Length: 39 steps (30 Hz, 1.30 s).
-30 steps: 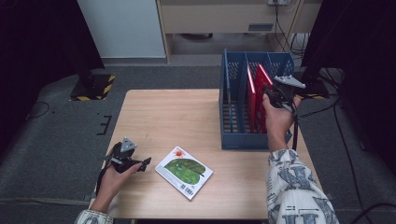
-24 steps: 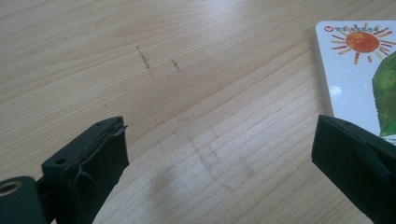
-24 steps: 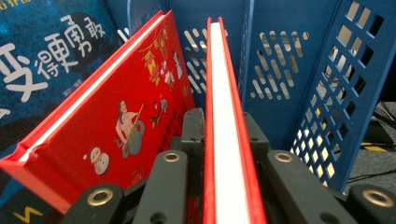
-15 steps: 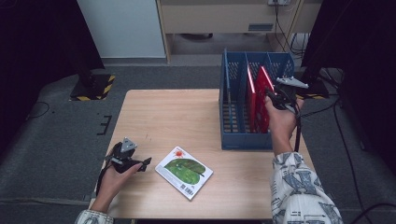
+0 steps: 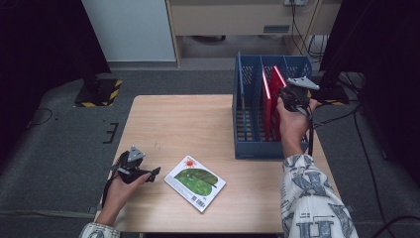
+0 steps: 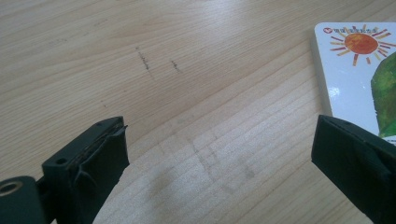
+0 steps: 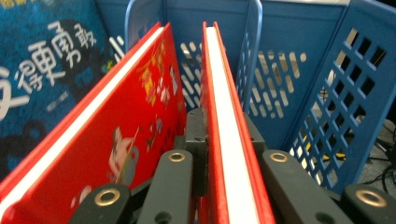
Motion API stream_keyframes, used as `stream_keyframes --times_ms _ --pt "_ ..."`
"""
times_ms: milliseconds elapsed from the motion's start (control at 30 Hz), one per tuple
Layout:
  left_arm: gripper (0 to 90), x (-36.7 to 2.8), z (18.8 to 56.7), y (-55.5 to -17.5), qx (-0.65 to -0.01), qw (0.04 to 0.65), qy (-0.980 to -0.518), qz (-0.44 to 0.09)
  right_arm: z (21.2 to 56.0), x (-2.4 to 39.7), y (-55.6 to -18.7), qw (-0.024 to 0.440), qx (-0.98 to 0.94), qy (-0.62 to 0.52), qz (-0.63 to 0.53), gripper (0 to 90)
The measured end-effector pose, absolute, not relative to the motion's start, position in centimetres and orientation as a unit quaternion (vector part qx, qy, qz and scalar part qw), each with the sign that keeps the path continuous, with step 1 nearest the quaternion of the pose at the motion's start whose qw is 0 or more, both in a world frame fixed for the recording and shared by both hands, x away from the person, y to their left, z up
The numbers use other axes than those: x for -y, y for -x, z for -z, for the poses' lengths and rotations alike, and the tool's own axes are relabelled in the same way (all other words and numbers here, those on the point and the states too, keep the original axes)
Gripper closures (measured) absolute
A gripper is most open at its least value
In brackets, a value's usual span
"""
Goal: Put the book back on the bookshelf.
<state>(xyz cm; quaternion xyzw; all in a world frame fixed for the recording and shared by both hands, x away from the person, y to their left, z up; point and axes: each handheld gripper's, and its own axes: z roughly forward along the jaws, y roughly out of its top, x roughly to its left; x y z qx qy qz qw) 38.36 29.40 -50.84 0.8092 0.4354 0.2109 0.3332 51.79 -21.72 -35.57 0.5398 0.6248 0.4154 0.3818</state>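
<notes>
A blue slotted rack (image 5: 247,134) stands at the table's right side with two red books upright in it. My right gripper (image 5: 285,95) is shut on the top edge of the right-hand red book (image 5: 276,80). In the right gripper view its jaws (image 7: 219,126) clamp that book's white page edge (image 7: 224,93); they have just been closing tighter on it. The other red book (image 7: 130,116) leans to its left. My left gripper (image 5: 153,172) rests open near the front left, just left of a white picture book (image 5: 195,182) lying flat. Nothing sits between its jaws (image 6: 219,154).
A blue book with white characters (image 7: 42,60) stands in the rack beyond the red ones. The rack's perforated wall (image 7: 336,93) is close on the right. A cable hangs from the right hand. Bare wood (image 5: 178,124) spans the table's middle and far left.
The right hand has shifted only very slightly at the rack, still gripping the red book. The left gripper has kept still.
</notes>
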Motion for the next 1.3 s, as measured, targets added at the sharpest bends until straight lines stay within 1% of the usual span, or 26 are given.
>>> stream_keyframes --times_ms 167,333,533,633,767,933,1067,1167,1267,1300 --pt "3.0 -29.3 50.9 -38.4 -0.434 0.332 -0.811 -0.209 35.4 21.3 -52.9 0.392 -0.619 -0.538 -0.417 79.7" --pt "3.0 -29.4 50.9 -38.4 -0.434 0.332 -0.811 -0.209 36.0 20.8 -53.7 0.393 -0.621 -0.541 -0.409 79.7" --pt "3.0 -29.3 50.9 -38.4 -0.433 0.332 -0.812 -0.209 36.4 20.6 -53.9 0.394 -0.625 -0.538 -0.406 79.5" --pt "3.0 -29.2 50.9 -38.4 -0.432 0.33 -0.813 -0.209 36.4 20.6 -53.8 0.386 -0.629 -0.536 -0.409 78.8" --pt "3.0 -29.3 50.9 -38.4 -0.434 0.332 -0.811 -0.21 36.4 20.7 -53.5 0.374 -0.632 -0.536 -0.415 76.4" --pt "3.0 -29.2 50.9 -38.4 -0.433 0.33 -0.812 -0.21 35.9 20.6 -53.0 0.375 -0.628 -0.533 -0.426 71.1" --pt "3.0 -29.2 50.9 -38.4 -0.434 0.33 -0.812 -0.21 35.4 20.3 -52.4 0.375 -0.63 -0.525 -0.433 68.7" --pt "3.0 -29.2 50.9 -38.4 -0.434 0.33 -0.811 -0.21 35.1 20.3 -52.0 0.374 -0.631 -0.521 -0.435 69.0" --pt "3.0 -29.2 50.9 -38.4 -0.434 0.331 -0.811 -0.21 34.9 20.2 -51.8 0.37 -0.634 -0.519 -0.438 71.0" --pt "3.0 -29.2 50.8 -38.4 -0.433 0.33 -0.812 -0.21 34.8 20.2 -51.7 0.369 -0.635 -0.518 -0.438 72.9"
